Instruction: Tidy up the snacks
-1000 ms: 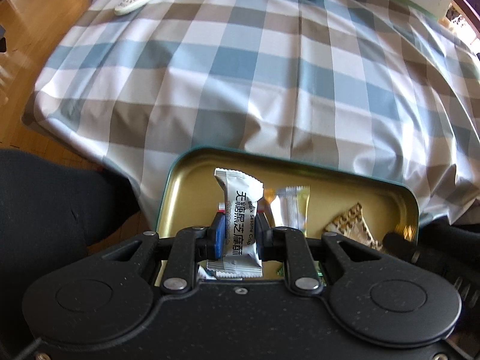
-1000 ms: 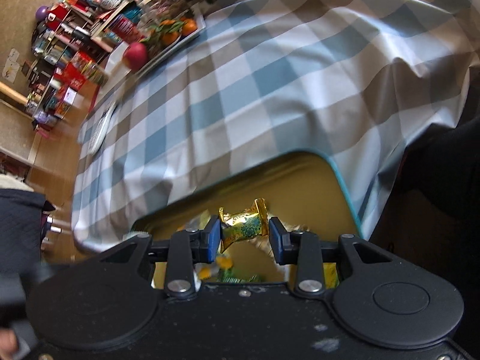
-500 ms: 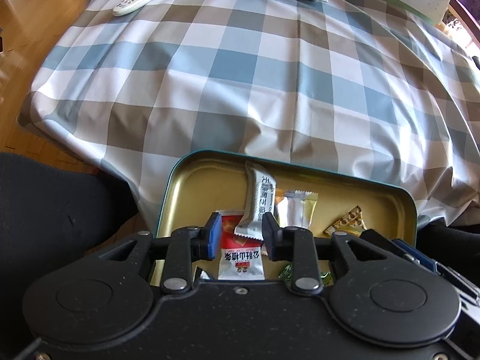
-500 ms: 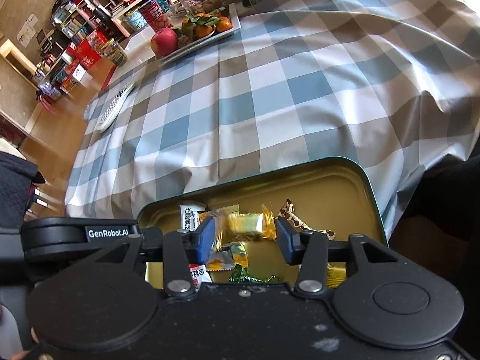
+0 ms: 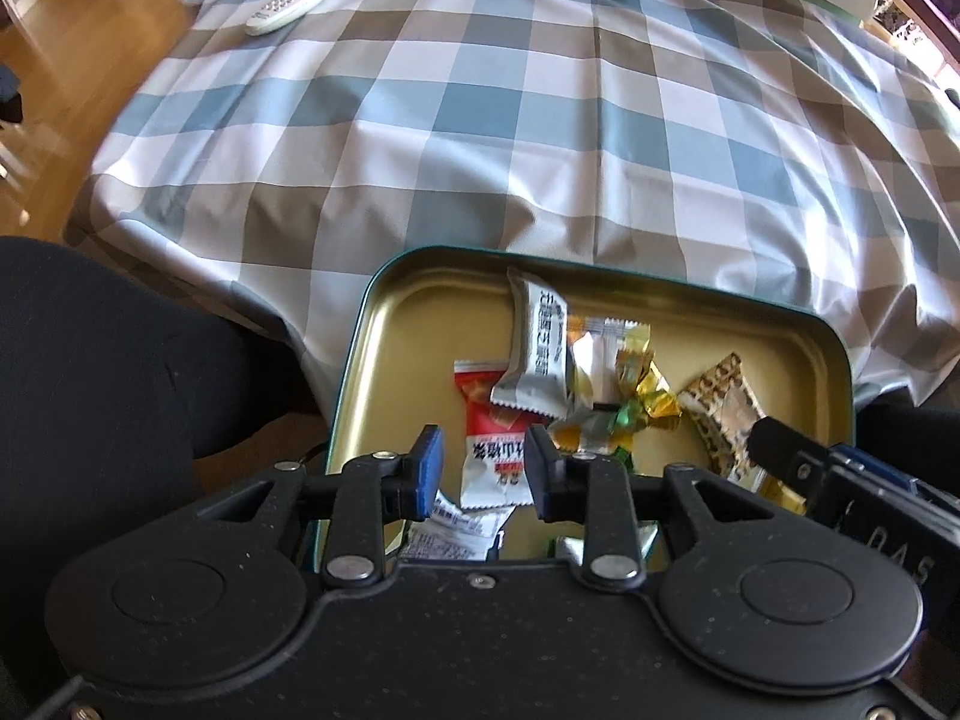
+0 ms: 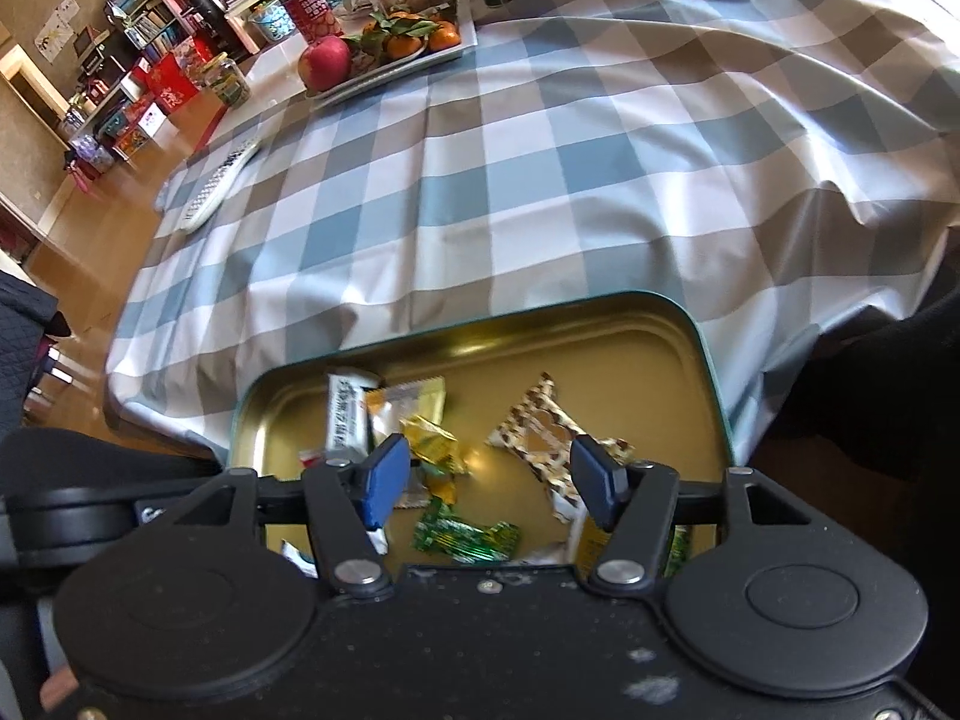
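Both grippers hover low over the gold tin (image 5: 384,324), jaws apart and empty. The left gripper (image 5: 483,465) hangs above the red packet (image 5: 489,450); the right gripper (image 6: 489,480) spreads wide, seemingly clear of the green candy (image 6: 465,537) lying in the tin.

The left gripper (image 5: 483,465) lets go of the grey snack (image 5: 536,360), which now lies in the tin (image 5: 384,324). The right gripper (image 6: 489,483) drops the gold candy (image 6: 435,444) there too.
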Demonstrator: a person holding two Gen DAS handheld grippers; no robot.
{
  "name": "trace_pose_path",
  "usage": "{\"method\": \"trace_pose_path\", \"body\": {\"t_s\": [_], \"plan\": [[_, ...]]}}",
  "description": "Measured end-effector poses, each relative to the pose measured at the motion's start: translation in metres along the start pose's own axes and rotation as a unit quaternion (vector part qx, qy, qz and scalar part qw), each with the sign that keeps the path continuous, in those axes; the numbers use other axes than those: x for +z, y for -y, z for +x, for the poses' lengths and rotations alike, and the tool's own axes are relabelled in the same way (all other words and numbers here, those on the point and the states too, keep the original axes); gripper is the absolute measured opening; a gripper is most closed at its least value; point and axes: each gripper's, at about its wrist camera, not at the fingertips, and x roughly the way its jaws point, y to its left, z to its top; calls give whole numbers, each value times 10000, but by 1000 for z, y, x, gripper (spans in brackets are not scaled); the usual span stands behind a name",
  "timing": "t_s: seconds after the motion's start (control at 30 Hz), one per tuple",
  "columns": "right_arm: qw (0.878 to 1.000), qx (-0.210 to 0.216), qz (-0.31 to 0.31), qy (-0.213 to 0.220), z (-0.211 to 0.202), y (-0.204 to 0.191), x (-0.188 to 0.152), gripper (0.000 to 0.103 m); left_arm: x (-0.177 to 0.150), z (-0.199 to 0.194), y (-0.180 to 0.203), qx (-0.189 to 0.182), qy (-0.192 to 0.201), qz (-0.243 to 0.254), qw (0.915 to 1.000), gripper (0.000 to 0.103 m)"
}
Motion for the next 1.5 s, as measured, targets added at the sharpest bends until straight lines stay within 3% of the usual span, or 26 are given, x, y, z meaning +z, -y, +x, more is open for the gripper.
{"method": "trace_pose_path", "body": {"t_s": [0.57, 0.83, 1.0, 1.5], "plan": [[9977, -586, -306, -119, 0, 24, -43, 71, -50, -4, 5, 55, 154, 222, 9996, 41], [9974, -552, -443, 128, -7, 24, -55, 71, -68, -10, 3, -21, 182, 246, 9995, 41], [9971, -512, -520, 211, -11, 23, -62, 71, -78, -13, 4, 168, 286, 293, 9990, 41], [9982, -421, -414, 73, -6, 24, -71, 73, -83, -11, 3, 190, 211, 251, 9993, 41]]}}
